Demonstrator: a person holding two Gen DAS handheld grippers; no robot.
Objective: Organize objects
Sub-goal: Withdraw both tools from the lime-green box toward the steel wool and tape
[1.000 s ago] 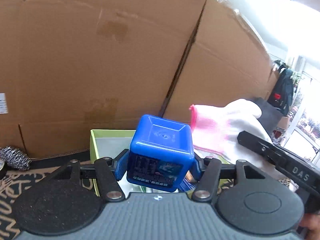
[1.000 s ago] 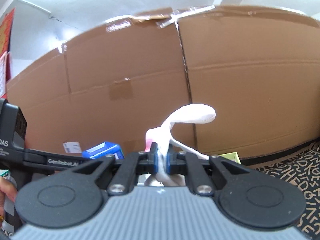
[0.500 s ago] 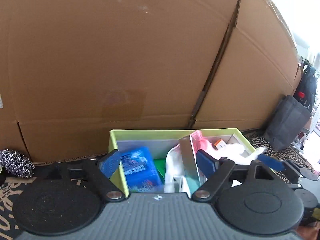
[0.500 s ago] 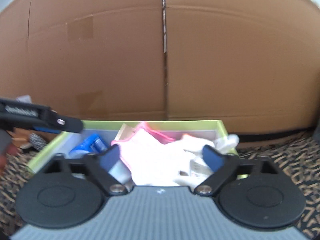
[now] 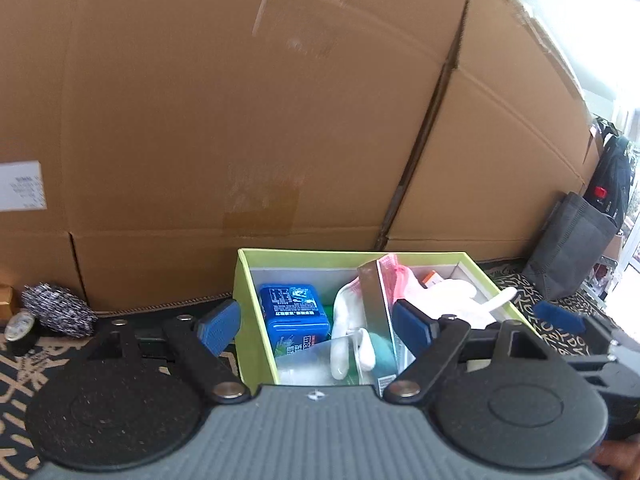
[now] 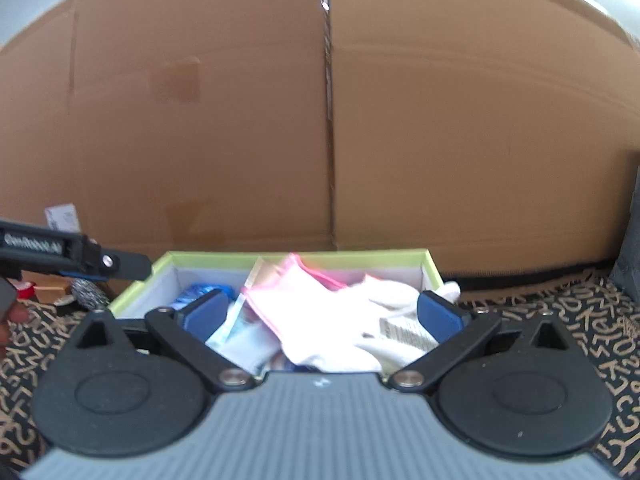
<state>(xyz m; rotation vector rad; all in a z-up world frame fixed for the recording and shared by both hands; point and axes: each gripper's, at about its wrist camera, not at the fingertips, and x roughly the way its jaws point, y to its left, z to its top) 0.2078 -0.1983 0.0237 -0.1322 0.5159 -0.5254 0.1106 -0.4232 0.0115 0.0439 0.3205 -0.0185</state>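
A lime-green open box (image 5: 248, 280) stands on the patterned mat against the cardboard wall; it also shows in the right wrist view (image 6: 434, 270). Inside lie a blue plastic case (image 5: 294, 310), a white glove with a pink cuff (image 6: 320, 312) and other packets. My left gripper (image 5: 316, 326) is open and empty, just in front of the box. My right gripper (image 6: 322, 314) is open and empty, above the box's near side over the glove (image 5: 448, 294).
A tall cardboard wall (image 5: 280, 100) stands right behind the box. A steel-wool scourer (image 5: 58, 310) and a tape roll (image 5: 20, 330) lie at the left on the mat. A dark bag (image 5: 572, 248) stands at the right.
The left gripper let go of the blue case, and the right gripper let go of the glove; both now lie in the box. Both grippers have opened and drawn back.
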